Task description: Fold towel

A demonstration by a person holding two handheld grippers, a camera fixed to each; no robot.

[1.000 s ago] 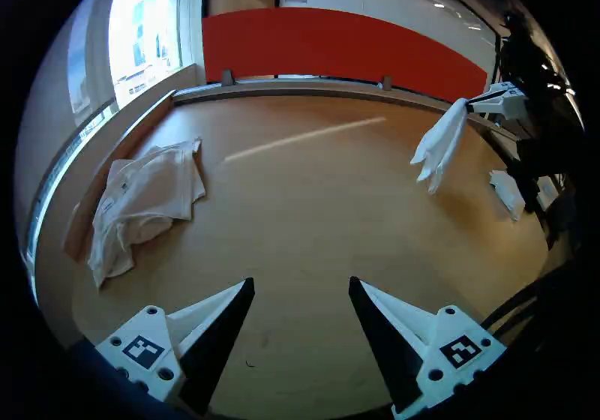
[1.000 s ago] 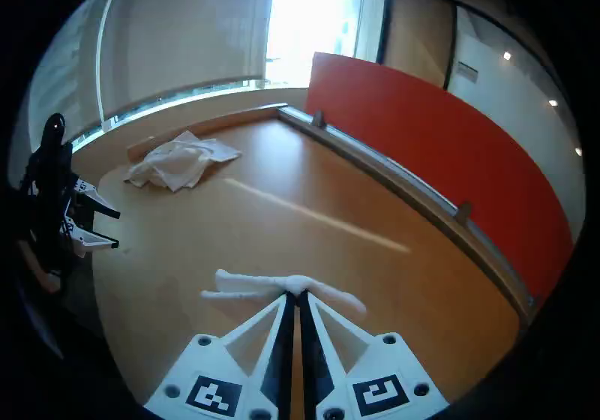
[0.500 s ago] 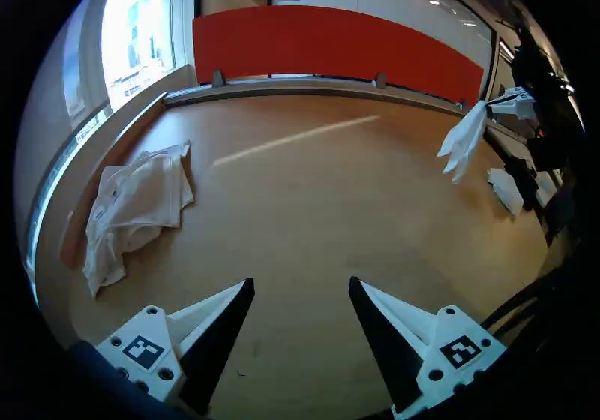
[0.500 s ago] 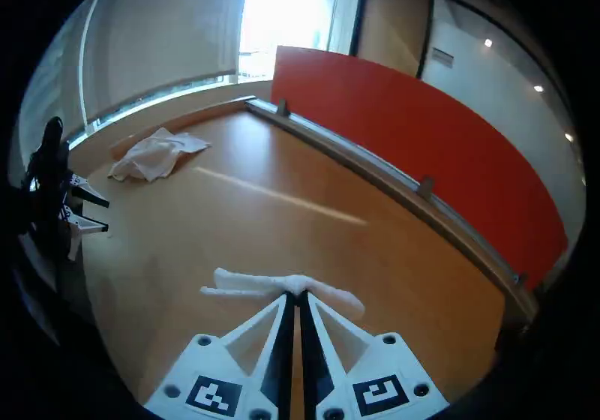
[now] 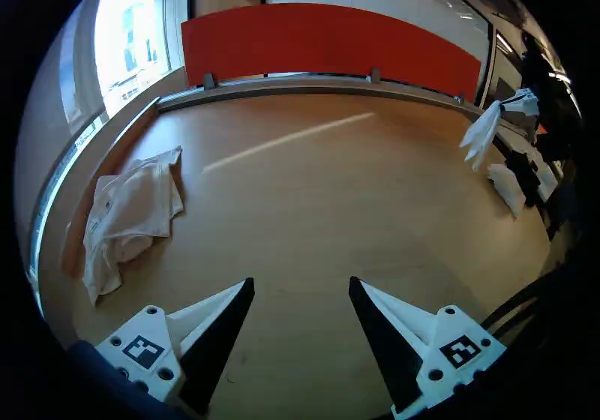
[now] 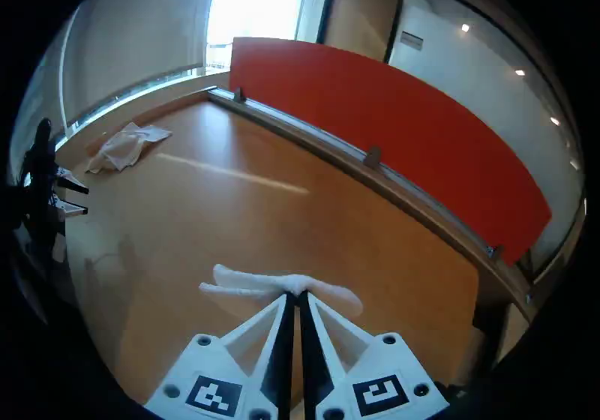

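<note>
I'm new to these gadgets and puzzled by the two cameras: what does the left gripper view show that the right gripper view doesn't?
The left gripper view gives: its own left tongs open above the table, the towel dangling from the far-off right tongs, and a small white cloth near the table's edge.

The right gripper view gives: a close look at the right tongs shut on the towel's bunched edge, with the left tongs far off to one side.

Both share: the table, the red partition and the crumpled towel pile.
</note>
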